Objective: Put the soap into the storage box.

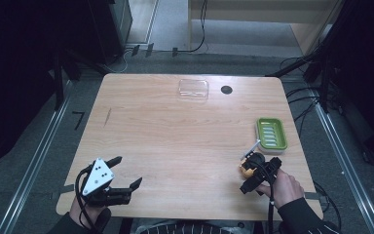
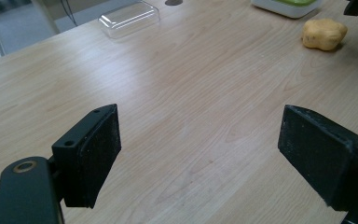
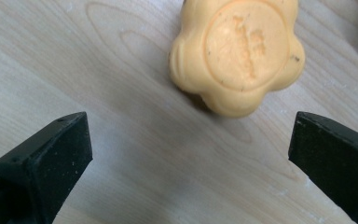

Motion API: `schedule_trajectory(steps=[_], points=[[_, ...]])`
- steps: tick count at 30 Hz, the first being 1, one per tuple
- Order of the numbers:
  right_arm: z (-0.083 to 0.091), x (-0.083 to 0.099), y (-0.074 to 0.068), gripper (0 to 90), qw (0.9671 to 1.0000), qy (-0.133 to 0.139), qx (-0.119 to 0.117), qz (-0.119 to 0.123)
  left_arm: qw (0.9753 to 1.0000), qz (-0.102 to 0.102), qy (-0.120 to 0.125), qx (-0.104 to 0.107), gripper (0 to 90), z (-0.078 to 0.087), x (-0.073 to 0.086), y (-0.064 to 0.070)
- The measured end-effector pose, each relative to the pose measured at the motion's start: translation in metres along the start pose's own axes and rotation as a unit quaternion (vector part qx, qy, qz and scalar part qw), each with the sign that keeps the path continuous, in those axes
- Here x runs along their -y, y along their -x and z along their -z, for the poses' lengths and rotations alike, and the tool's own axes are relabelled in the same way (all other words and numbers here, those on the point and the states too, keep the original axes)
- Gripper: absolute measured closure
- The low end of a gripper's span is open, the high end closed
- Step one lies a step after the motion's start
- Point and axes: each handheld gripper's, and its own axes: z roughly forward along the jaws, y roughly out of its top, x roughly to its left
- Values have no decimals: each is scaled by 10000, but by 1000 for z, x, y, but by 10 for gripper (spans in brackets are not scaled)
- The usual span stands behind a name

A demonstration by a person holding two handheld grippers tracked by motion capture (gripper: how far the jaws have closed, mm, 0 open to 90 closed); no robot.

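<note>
A yellow flower-shaped soap (image 1: pixel 246 170) lies on the wooden table (image 1: pixel 175 141) near the front right. My right gripper (image 1: pixel 251 174) is open just behind it. In the right gripper view the soap (image 3: pixel 237 51) shows its embossed top just ahead of the open gripper (image 3: pixel 191 154), with bare wood between the jaws. My left gripper (image 1: pixel 126 171) is open at the front left, holding nothing. In the left gripper view this gripper (image 2: pixel 200 154) hangs over bare wood, and the soap (image 2: pixel 324 33) sits far off at the upper right.
A green soap dish (image 1: pixel 271 134) with a white base stands just beyond the soap, near the table's right edge. A clear plastic lid (image 1: pixel 193 89) and a small black disc (image 1: pixel 226 89) lie at the far edge. Cables run across the floor around the table.
</note>
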Motion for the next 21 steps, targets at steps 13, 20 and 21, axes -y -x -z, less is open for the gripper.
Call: schedule_trajectory(steps=[13,20,21], points=[[-5,-16,7,0,10000,19,-57,-78,10000,-3,6,-7,136,1,0,0],[-8,-24,12,0,9999,-19,-93,-99,10000,1,3,-15,136,1,0,0],[-9,-25,13,0,9999,-6,-100,-74,10000,2,7,-13,136,1,0,0]])
